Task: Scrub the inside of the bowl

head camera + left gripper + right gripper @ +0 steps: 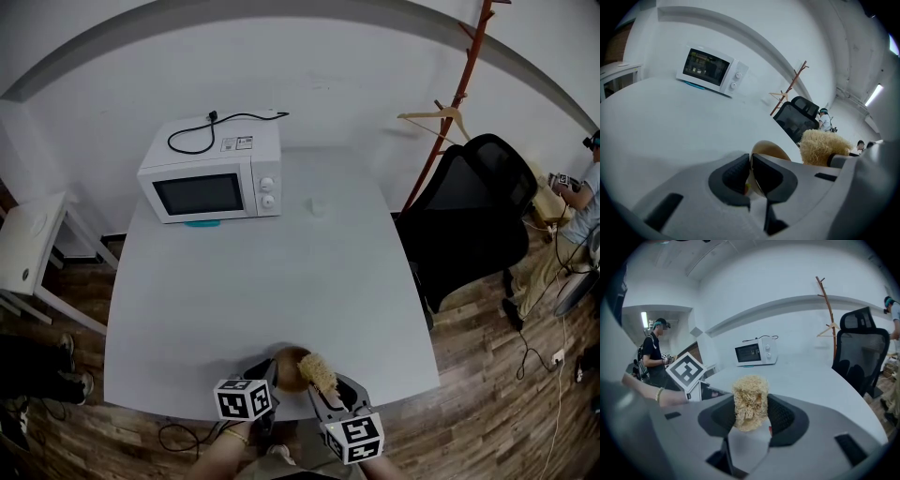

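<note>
A small brown bowl (289, 366) is at the table's near edge, tilted on its side. My left gripper (275, 372) is shut on its rim: in the left gripper view the dark pads (736, 174) pinch the thin wall of the bowl (771, 150). A tan fibrous scrubber (318, 371) is clamped in my right gripper (321, 384), just right of the bowl's opening. In the right gripper view the scrubber (750, 401) fills the gap between the jaws. The bowl's inside is hidden in every view.
A white microwave (211, 183) with a loose black cord stands at the far left of the grey table (262, 281); a small white cup (319, 204) is beside it. A black office chair (473, 216) and a coat stand (459, 103) are to the right; a white side table (33, 244) is to the left.
</note>
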Demonstrator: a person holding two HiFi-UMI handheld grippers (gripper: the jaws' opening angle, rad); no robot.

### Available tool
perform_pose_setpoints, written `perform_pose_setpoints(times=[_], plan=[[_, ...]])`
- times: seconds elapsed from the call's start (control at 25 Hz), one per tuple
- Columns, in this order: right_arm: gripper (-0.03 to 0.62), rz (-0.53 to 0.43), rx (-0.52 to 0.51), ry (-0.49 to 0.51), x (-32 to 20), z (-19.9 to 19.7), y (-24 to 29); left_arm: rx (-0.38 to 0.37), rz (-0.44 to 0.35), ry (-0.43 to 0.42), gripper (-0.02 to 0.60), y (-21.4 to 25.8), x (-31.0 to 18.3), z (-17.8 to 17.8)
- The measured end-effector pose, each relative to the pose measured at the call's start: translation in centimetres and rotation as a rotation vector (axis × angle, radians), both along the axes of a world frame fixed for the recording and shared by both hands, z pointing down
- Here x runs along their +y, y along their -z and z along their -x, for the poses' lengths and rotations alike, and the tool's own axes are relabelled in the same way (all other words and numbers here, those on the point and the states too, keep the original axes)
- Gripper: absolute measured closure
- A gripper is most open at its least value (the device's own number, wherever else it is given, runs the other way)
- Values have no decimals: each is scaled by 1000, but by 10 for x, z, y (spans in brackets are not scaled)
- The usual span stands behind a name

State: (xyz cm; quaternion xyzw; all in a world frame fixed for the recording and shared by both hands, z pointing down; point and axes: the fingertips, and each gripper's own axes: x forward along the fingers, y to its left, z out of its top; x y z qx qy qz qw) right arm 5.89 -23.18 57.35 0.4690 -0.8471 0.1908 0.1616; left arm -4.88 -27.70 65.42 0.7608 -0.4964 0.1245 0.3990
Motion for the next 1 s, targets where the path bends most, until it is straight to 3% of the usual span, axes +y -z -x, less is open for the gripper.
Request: perform_pose_setpoints(times=[0.4, 1.0], plan=[[410, 44, 106, 83, 11, 30, -17, 4, -85, -16, 546, 38, 25, 3], [410, 85, 146, 138, 52, 56, -13, 52, -139, -40, 545, 68, 78, 15]])
